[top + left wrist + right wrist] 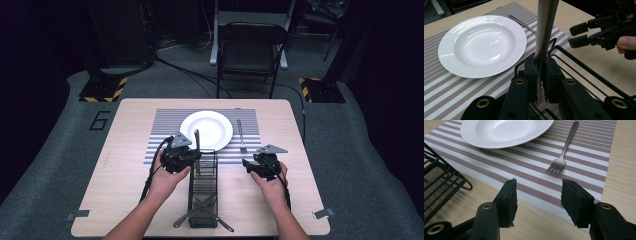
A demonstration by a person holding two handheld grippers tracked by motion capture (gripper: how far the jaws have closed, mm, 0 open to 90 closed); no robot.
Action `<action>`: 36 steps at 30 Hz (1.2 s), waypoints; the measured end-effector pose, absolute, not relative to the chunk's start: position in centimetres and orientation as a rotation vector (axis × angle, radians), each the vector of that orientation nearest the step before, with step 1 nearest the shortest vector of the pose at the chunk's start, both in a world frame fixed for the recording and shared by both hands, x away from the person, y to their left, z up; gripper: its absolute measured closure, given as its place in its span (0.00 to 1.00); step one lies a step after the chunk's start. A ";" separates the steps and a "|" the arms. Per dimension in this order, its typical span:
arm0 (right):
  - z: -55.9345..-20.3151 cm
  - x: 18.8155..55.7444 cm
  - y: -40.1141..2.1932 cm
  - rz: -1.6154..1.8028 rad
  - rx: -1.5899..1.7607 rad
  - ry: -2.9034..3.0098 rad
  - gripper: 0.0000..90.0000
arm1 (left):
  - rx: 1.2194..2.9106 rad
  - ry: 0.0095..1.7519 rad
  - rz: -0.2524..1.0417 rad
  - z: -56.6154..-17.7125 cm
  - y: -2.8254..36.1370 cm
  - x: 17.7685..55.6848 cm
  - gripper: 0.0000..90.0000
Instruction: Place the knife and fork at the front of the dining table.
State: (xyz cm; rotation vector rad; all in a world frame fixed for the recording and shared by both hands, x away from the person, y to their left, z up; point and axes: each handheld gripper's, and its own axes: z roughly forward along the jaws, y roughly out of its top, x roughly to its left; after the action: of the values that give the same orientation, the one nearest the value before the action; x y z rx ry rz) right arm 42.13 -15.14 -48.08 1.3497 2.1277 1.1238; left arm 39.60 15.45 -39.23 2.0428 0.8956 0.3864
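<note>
Two grippers work at the near half of the table in the high view. The left gripper [192, 150] sits at about 8 o'clock from the white plate [206, 130], its jaws closed on a slim metal utensil [197, 142] that stands upright over the far end of the black wire caddy [203, 192]. The right gripper [247, 164] rests at about 4 o'clock from the plate, jaws partly apart and holding nothing, just short of the fork [240, 135] on the striped placemat [165, 130]. A "6" [100, 120] is marked on the floor at 9 o'clock from the table.

In the left gripper view the pads [531, 72] pinch the utensil [545, 32], a smooth grey handle rising straight out of the top edge; which utensil it is cannot be told. The plate [482, 45] lies at 10 o'clock, the other gripper [580, 35] at 2 o'clock.

In the right gripper view the right gripper [537, 195] stands half open and empty over the placemat [584, 150]; the fork [562, 157] lies at 12 o'clock, tines toward the camera.
</note>
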 end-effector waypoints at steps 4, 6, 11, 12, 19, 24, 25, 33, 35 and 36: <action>-48.1 42.1 -15.1 1.121 1.355 2.128 0.51 | 2.044 0.888 0.379 -38.9 15.4 39.5 0.91; -48.1 42.1 -15.1 1.121 1.356 2.129 0.51 | 2.044 0.887 0.378 -38.7 15.4 39.5 0.91; -48.1 42.1 -15.1 1.121 1.354 2.129 0.51 | 2.045 0.878 0.377 -38.1 15.2 39.3 0.91; -48.1 42.1 -15.1 1.122 1.354 2.129 0.51 | 2.044 0.877 0.377 -37.9 15.2 39.3 0.92; -48.2 42.1 -15.1 1.124 1.354 2.129 0.51 | 2.043 0.877 0.368 -37.2 15.3 39.1 0.92; -48.2 42.1 -15.1 1.126 1.355 2.128 0.51 | 2.051 0.874 0.364 -36.8 15.5 39.0 0.92; -48.1 42.1 -15.1 1.126 1.356 2.128 0.51 | 2.051 0.871 0.359 -36.7 15.6 39.0 0.92; -48.2 42.1 -15.1 1.125 1.355 2.127 0.51 | 2.033 0.876 0.357 -36.1 16.2 38.7 0.92; -48.2 42.2 -15.1 1.127 1.352 2.128 0.51 | 2.031 0.882 0.350 -35.8 16.3 38.6 0.92; -48.2 42.1 -15.1 1.127 1.351 2.129 0.51 | 2.030 0.880 0.352 -35.7 16.5 38.6 0.92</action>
State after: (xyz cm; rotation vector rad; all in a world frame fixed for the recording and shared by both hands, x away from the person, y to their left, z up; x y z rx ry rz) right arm 42.15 -15.12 -48.19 1.3509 2.1285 1.1272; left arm 38.58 16.48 -35.72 2.0300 0.8800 0.3523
